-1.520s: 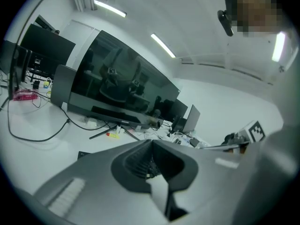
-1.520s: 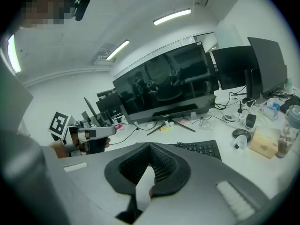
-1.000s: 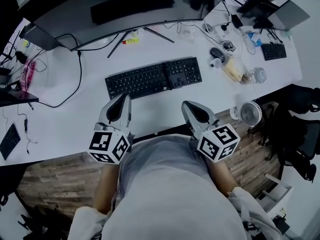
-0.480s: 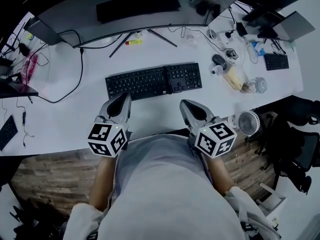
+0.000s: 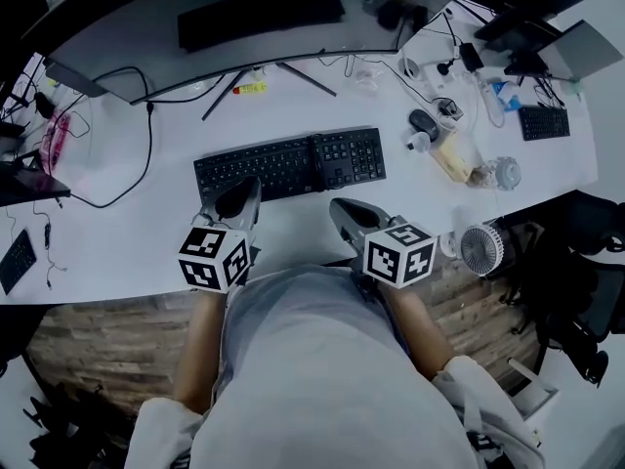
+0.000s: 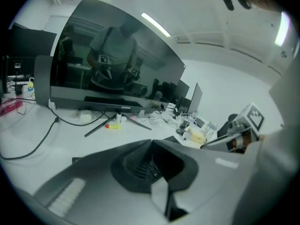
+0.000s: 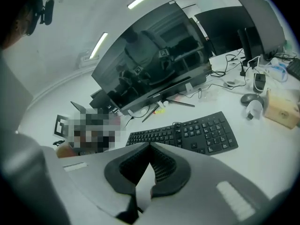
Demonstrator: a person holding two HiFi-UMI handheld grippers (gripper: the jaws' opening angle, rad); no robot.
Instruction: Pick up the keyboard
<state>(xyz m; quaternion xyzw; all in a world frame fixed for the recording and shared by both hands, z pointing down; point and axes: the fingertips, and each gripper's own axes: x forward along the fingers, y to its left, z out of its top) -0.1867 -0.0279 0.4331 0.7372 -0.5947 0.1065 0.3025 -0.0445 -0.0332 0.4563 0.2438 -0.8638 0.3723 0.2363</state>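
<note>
A black full-size keyboard (image 5: 290, 165) lies flat on the white desk (image 5: 127, 233), in front of the wide monitor. My left gripper (image 5: 239, 195) is shut and empty, its tip right at the keyboard's near edge by the left half. In the left gripper view a few keys (image 6: 144, 168) show through the hollow behind the touching tips (image 6: 151, 142). My right gripper (image 5: 342, 211) is shut too, holding nothing, a short way in front of the keyboard's right half. The right gripper view shows the whole keyboard (image 7: 187, 133) beyond its closed tip (image 7: 150, 144).
A curved monitor (image 5: 244, 27) on a two-leg stand sits behind the keyboard, with a yellow marker (image 5: 250, 88) under it. To the right are a mouse (image 5: 423, 123), a tan box (image 5: 451, 154), cables and a small keyboard (image 5: 539, 122). A white fan (image 5: 479, 249) stands at the desk's right front edge.
Both grippers have moved forward over the desk toward the keyboard; the left tip now reaches its near edge, and the right has shifted left. Both stay shut.
</note>
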